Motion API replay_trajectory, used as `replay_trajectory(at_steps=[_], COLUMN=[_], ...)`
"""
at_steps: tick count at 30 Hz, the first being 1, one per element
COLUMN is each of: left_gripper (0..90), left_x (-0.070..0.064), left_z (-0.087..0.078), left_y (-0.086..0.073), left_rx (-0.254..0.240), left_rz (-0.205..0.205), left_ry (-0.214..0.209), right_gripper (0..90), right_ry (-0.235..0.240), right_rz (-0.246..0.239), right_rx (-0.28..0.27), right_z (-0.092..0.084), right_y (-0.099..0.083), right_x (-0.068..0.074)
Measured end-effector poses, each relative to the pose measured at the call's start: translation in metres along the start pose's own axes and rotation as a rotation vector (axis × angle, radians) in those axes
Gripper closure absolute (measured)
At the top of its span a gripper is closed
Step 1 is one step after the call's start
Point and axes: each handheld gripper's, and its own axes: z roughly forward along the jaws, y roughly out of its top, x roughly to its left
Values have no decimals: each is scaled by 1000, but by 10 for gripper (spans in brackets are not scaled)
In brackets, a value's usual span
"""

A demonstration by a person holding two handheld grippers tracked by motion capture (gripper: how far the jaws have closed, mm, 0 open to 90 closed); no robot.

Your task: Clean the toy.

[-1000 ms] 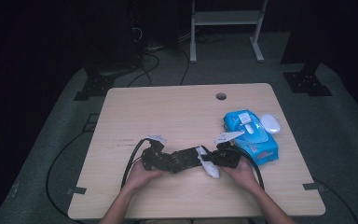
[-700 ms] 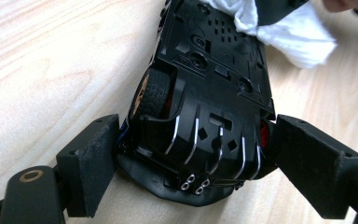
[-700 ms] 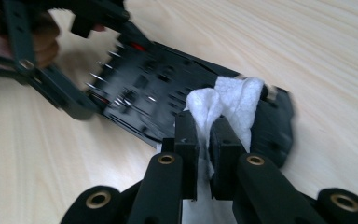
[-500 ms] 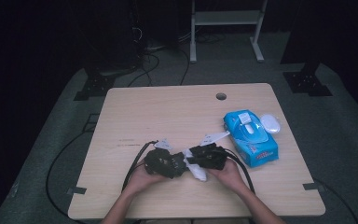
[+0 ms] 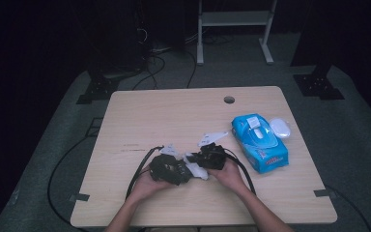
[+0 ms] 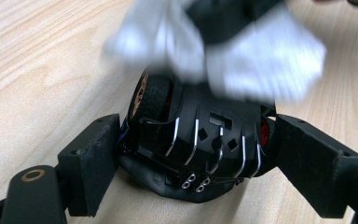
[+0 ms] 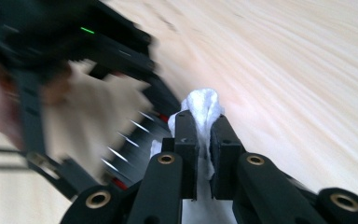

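The white wipe (image 6: 242,51) is motion-blurred above the toy car (image 6: 200,144), whose front it hides.

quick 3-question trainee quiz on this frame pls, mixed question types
1. True or false: the left gripper has its jaws closed on a black toy car.
2. What does the right gripper pinch? A) a white wipe B) a cable C) a computer mouse
3. Fill in: the blue wipes pack lies on the table beside a white ____.

Key: 1 true. 2 A, the white wipe. 3 mouse.
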Motion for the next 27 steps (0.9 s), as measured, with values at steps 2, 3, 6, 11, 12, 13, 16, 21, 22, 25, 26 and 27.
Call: replay_trajectory(at_steps=[2,3,6,11,12,13,16,21,22,25,26,27], left_gripper=[168,168,168,168,168,168,167,167,166,165,165,165], left_x=[0,0,0,0,0,0,0,1,3,8,9,10], left_z=[0,0,0,0,0,0,0,0,-1,-2,-2,-1], left_y=[0,0,0,0,0,0,0,-1,-1,-1,-1,-1], left_rx=[3,2,1,0,0,0,-4,-7,-15,-40,-43,-47], left_rz=[4,4,1,2,1,1,-4,-14,-33,-82,-89,-95], left_ry=[1,1,1,1,2,1,1,-14,-34,-82,-86,-89], right_gripper=[832,832,831,831,831,831,831,830,831,832,832,832], right_ry=[-39,-57,-104,-147,-141,-126,-47,0,3,5,1,-1], right_rz=[15,20,58,90,90,88,67,65,73,79,80,81], right_rx=[-2,-3,-3,26,27,26,32,46,38,29,25,23], right_z=[-9,-14,-27,-41,-42,-42,-38,-33,-33,-35,-35,-35], right_y=[-7,-11,-22,-33,-33,-33,-29,-33,-35,-39,-41,-41], right_x=[-11,-17,-33,-46,-45,-43,-29,-25,-26,-26,-26,-26])
